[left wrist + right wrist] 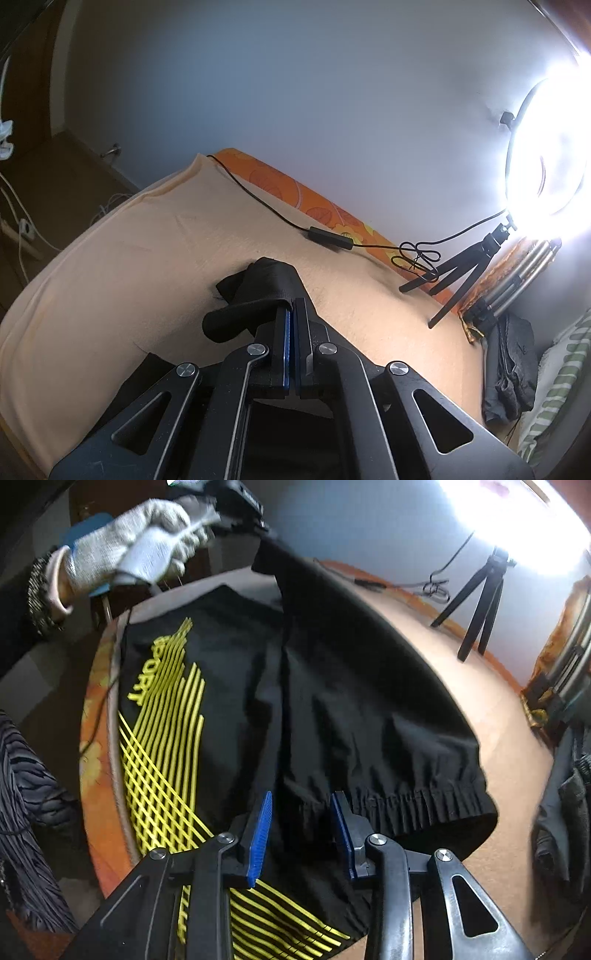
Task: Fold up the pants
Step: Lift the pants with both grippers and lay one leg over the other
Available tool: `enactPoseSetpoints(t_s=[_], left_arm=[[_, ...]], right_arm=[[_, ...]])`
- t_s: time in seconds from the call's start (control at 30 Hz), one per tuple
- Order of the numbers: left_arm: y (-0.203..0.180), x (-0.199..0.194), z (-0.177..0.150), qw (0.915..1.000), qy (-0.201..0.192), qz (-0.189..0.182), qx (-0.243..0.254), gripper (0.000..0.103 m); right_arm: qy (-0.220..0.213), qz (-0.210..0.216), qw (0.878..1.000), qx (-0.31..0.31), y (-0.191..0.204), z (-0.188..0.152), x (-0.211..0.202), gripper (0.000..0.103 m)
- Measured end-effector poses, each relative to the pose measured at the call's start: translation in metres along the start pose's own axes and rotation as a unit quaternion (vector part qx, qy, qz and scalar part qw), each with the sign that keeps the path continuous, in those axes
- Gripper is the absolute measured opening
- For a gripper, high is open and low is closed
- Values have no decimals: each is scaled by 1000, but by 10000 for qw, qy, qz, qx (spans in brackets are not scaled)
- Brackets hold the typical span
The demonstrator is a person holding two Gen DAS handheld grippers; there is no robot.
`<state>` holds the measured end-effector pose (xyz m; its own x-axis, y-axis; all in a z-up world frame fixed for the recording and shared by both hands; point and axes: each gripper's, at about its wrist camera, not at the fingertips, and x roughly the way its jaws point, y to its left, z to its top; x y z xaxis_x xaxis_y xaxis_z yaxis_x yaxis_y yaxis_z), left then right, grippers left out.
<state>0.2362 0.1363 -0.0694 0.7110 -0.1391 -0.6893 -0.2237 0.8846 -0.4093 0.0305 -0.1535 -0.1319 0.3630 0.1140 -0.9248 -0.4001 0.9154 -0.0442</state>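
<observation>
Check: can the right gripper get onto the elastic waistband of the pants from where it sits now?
Probably yes. The right gripper is open, its blue pads spread just above the black pants, and the gathered waistband lies directly beside its fingers with nothing between. The left gripper pinches fabric at the far end, clear of that path.

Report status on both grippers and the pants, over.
Left gripper shut on black pants with yellow stripe print, corner lifted. Right gripper open over elastic waistband. Black tripod stands clear.
</observation>
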Motion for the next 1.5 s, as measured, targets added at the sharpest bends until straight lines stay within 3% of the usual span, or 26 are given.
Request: enactPoseSetpoints(t_s=[0.27, 0.37, 0.4, 0.43, 0.6, 0.77, 0.93, 1.13, 1.33, 1.5], left_arm=[[-1, 4, 2, 9999, 23, 23, 110, 0], [-1, 3, 2, 9999, 32, 38, 164, 0], [-2, 3, 3, 9998, 38, 45, 195, 0], [-3, 2, 3, 9997, 35, 67, 245, 0], [-9, -10, 7, 9992, -51, 63, 401, 0], [-3, -34, 1, 9986, -214, 71, 471, 0], [23, -74, -32, 9976, -284, 190, 608, 0], [67, -95, -100, 9971, 34, 536, 542, 0], [90, -96, -128, 9982, 40, 574, 177, 0], [95, -98, -140, 9993, -46, 363, 77, 0]], right_arm=[[257, -17, 9996, -144, -9, -3, 9, 33], [296, -62, 9994, -195, -10, -3, 10, 16], [293, -65, 9994, -167, -11, -2, 9, 6], [278, -99, 9995, -140, -14, -1, 6, 5], [-174, -333, 9993, 53, -27, 11, -35, 4], [-730, -300, 9968, 156, -28, 12, -95, 4], [-763, -33, 9968, -221, 4, -12, -123, 4], [-367, 269, 9971, -604, 39, -45, -103, 4], [14, 306, 9968, -742, 50, -60, -73, 4], [193, 298, 9964, -769, 48, -66, -64, 4]])
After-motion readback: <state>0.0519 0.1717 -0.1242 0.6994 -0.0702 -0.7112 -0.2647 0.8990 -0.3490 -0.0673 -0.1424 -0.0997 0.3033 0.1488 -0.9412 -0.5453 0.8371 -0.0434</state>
